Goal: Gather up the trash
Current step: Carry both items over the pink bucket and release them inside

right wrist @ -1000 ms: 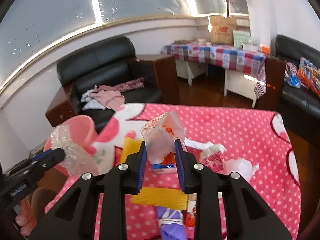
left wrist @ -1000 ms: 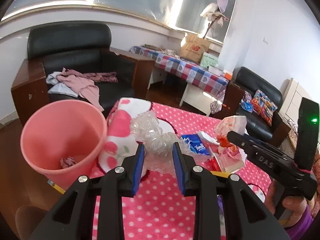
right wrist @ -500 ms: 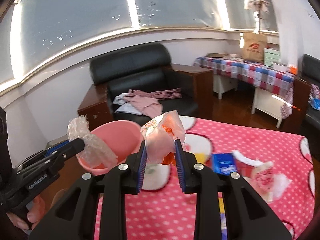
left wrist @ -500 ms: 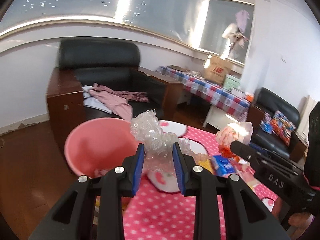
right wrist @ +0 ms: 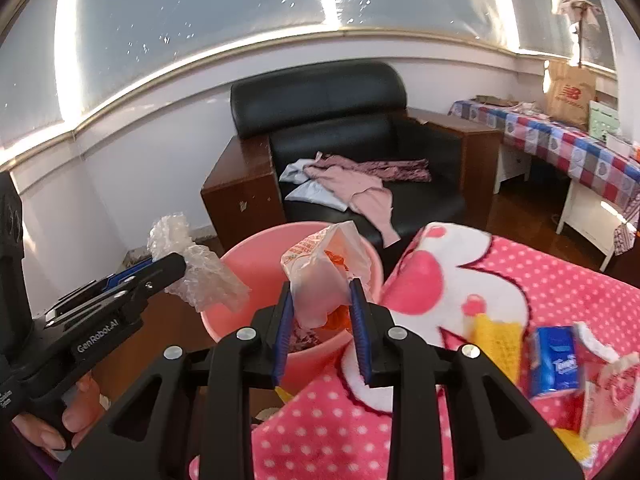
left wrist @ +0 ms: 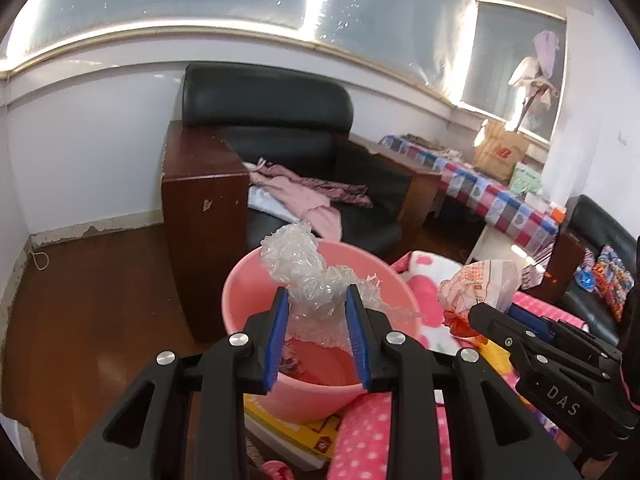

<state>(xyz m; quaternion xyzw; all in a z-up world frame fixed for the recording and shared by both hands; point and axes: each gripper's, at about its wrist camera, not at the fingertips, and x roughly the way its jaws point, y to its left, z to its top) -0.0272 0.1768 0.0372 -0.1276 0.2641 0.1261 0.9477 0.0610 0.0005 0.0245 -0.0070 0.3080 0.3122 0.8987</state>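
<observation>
Sitting room with a pink-dotted worktop [right wrist: 540, 292]: left gripper [left wrist: 318, 320] fingers pinch crumpled bubble wrap [left wrist: 304, 272], right gripper [right wrist: 320, 312] fingers pinch a limp snack bag [right wrist: 320, 276], both light, crushable, held mid-body above the pink bin [right wrist: 240, 256] beyond the fingertips.

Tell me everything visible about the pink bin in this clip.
The pink bin is a round, open-topped tub of smooth plastic, upright, beside the edge of the pink dotted table. In the left view it appears to rest on a yellow and white box. Some crumpled scraps lie at its bottom. The left gripper holds clear bubble wrap over its mouth; the right gripper holds a white-and-orange wrapper above it too. Neither visibly touches the bin.
</observation>
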